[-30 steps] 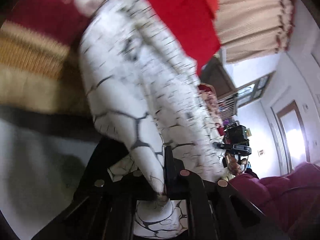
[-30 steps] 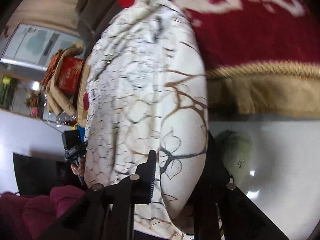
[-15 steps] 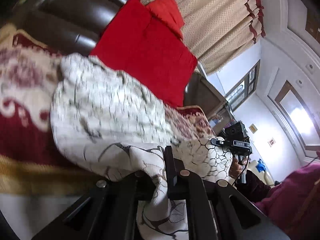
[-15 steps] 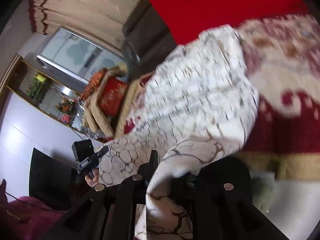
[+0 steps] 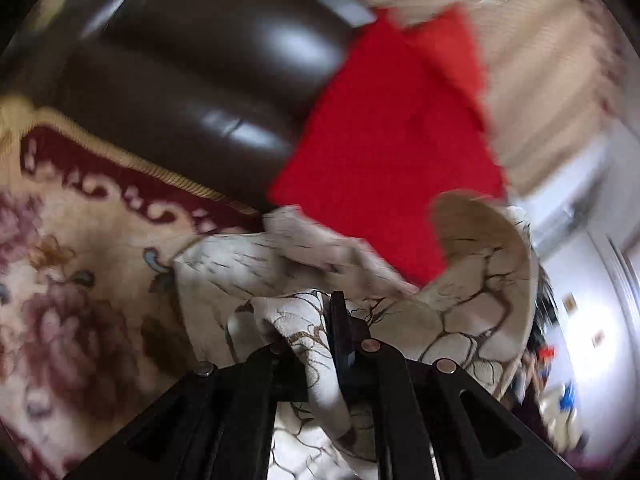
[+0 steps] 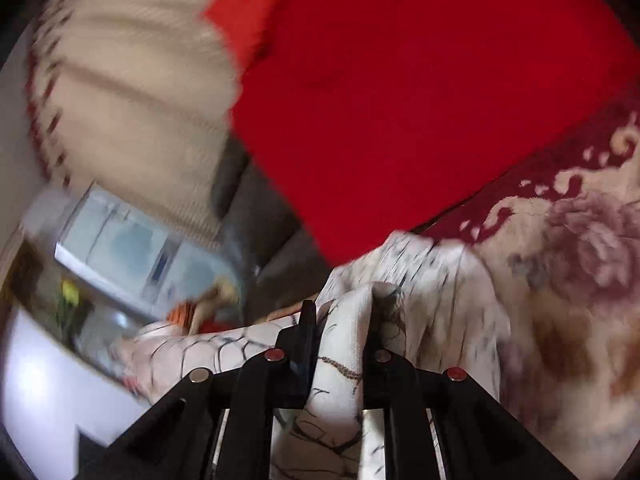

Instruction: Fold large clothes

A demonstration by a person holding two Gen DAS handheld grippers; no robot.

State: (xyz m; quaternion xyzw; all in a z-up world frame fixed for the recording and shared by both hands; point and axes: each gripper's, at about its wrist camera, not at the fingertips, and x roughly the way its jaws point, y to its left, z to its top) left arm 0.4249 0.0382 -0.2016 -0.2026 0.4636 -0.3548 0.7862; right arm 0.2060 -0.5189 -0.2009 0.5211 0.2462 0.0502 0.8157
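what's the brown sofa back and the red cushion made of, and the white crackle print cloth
Sofa back: probably leather or faux leather, glossy with bright highlights. Red cushion: matte woven or plush fabric, no shine; blur hides the weave. White crackle print cloth: thin soft fabric, judging by its loose folds.

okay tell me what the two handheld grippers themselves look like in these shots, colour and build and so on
Both the left gripper and the right gripper are matte black, angular linkage frames with slotted cut-outs, flat narrow fingers and round silver pivot pins. On the right one, two pins look reddish. No cables, markings or sleeves show.
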